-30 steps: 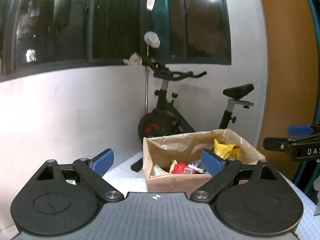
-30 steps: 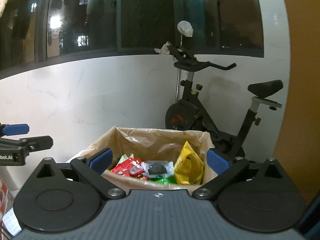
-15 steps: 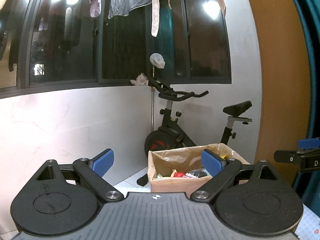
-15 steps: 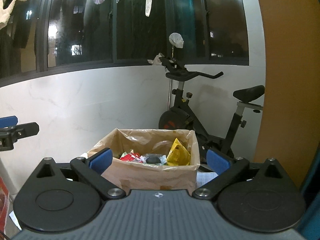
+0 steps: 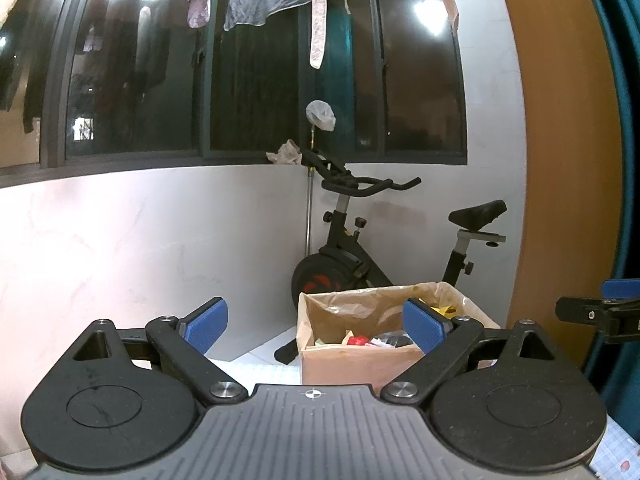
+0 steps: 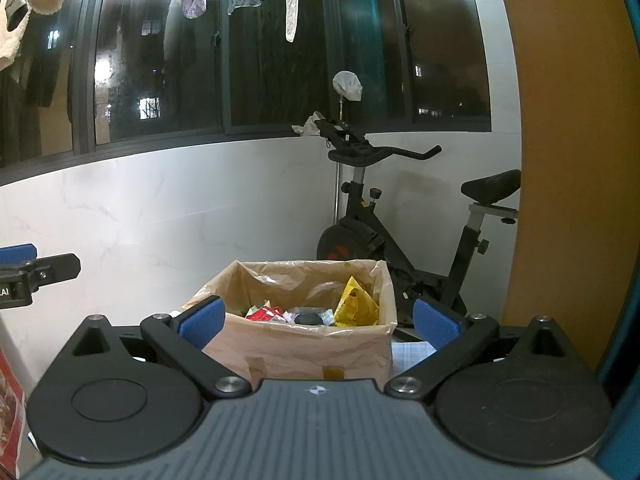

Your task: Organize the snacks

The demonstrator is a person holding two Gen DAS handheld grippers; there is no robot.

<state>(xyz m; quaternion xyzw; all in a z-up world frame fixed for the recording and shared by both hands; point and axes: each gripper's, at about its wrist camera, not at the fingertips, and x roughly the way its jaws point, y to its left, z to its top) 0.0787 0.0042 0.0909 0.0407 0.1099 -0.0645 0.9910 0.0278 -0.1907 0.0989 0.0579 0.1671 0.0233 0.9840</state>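
A cardboard box [image 6: 304,346] lined with a brown bag stands ahead of both grippers; it also shows in the left wrist view [image 5: 360,364]. Inside lie several snack packets: a yellow bag [image 6: 356,304], a red packet [image 6: 262,314] and a dark one [image 6: 308,317]. My left gripper [image 5: 316,326] is open and empty, short of the box. My right gripper [image 6: 318,322] is open and empty, with the box seen between its blue pads. Each gripper shows at the edge of the other's view.
A black exercise bike [image 5: 360,236] stands behind the box against the white wall; it also shows in the right wrist view [image 6: 404,224]. An orange panel [image 6: 568,160] rises at the right. Laundry hangs above dark windows. A red printed package [image 6: 8,412] sits at the lower left.
Both grippers have pulled back and tilted up from the box, which now looks smaller and farther. Both stayed open and empty.
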